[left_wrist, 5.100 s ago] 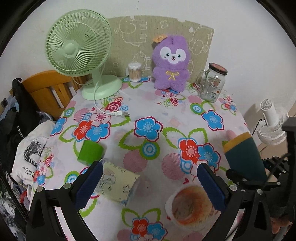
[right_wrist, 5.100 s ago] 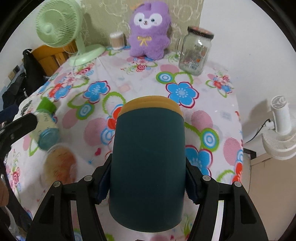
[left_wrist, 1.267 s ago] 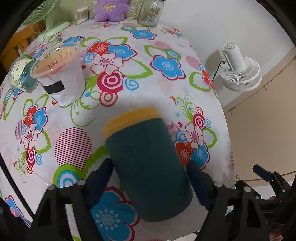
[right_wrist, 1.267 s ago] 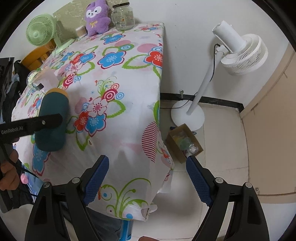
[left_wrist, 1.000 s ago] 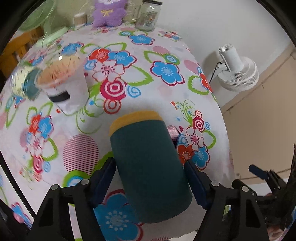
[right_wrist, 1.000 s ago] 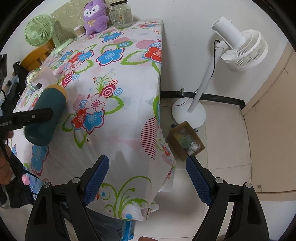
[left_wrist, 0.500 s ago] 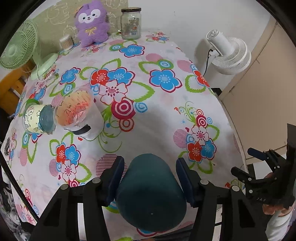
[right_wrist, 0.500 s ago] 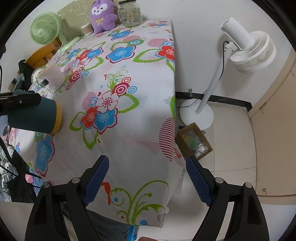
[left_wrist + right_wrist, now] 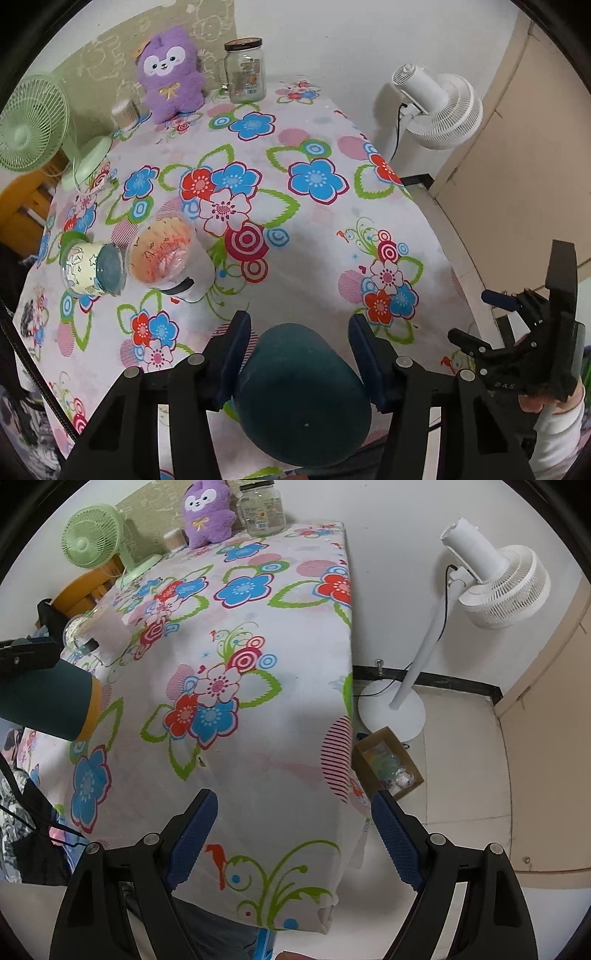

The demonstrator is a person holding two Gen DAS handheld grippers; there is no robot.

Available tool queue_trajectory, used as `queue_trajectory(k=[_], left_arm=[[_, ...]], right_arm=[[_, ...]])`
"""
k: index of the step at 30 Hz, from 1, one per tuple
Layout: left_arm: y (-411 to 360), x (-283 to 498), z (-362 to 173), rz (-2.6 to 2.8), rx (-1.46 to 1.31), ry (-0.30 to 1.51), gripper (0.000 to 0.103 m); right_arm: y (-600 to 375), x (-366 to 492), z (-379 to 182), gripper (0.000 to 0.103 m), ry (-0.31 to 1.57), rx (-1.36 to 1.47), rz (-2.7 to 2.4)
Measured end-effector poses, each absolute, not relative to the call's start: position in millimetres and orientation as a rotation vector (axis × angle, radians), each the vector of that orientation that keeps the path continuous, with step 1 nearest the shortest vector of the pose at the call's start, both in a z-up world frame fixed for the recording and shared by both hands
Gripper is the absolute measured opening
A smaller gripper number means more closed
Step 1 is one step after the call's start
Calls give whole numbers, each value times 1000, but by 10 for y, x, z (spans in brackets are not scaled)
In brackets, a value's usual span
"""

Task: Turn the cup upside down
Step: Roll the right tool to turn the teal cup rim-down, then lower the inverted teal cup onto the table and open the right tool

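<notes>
My left gripper (image 9: 297, 332) is shut on the dark teal cup (image 9: 301, 391) with a yellow rim. In the left wrist view I see the cup's closed base facing the camera, its mouth pointing away toward the table. In the right wrist view the cup (image 9: 44, 701) lies sideways above the table's left part, yellow rim toward the right, held by the left gripper (image 9: 22, 657). My right gripper (image 9: 291, 834) is open and empty, off the table's front right corner. It also shows in the left wrist view (image 9: 517, 332) at the far right.
On the flowered tablecloth (image 9: 317, 229) stand a clear plastic cup (image 9: 170, 254) and a lying bottle (image 9: 88, 269). At the back are a purple plush (image 9: 170, 77), a glass jar (image 9: 245, 72) and a green fan (image 9: 29, 125). A white floor fan (image 9: 495, 572) and a cardboard box (image 9: 388, 764) are on the floor.
My left gripper has turned the cup over, from rim pointing up and away to base facing the camera, and lifted back. The right gripper stays open and has shifted slightly.
</notes>
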State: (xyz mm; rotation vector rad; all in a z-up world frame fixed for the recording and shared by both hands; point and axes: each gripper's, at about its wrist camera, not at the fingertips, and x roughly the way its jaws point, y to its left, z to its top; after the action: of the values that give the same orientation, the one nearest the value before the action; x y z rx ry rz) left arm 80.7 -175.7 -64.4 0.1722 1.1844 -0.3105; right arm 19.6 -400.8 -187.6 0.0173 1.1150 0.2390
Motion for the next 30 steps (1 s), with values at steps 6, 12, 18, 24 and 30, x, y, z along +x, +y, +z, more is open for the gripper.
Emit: queue_trajectory(k=[6,12,18,24,30], left_arm=[[-1739,814,-684,-324,201,1231,53],[-1758,840,-826,-317,227,1263,43],[-1731,870,-851,-308,219,1264,43],[-1720,890,-822,-316,212,1250,48],[-1705,890,-753,-313,195,1231,71]], right_arm=[[-3915,170,-1862,87,1110,1,257],[-3861,149,-1864,87,1108,-1,265],[-3830,144,-1834,87,1104,-18,267],[-3796,161,-1797,87,1098,-31,268],[-3752,155,-1754,87,1090,-46,273]])
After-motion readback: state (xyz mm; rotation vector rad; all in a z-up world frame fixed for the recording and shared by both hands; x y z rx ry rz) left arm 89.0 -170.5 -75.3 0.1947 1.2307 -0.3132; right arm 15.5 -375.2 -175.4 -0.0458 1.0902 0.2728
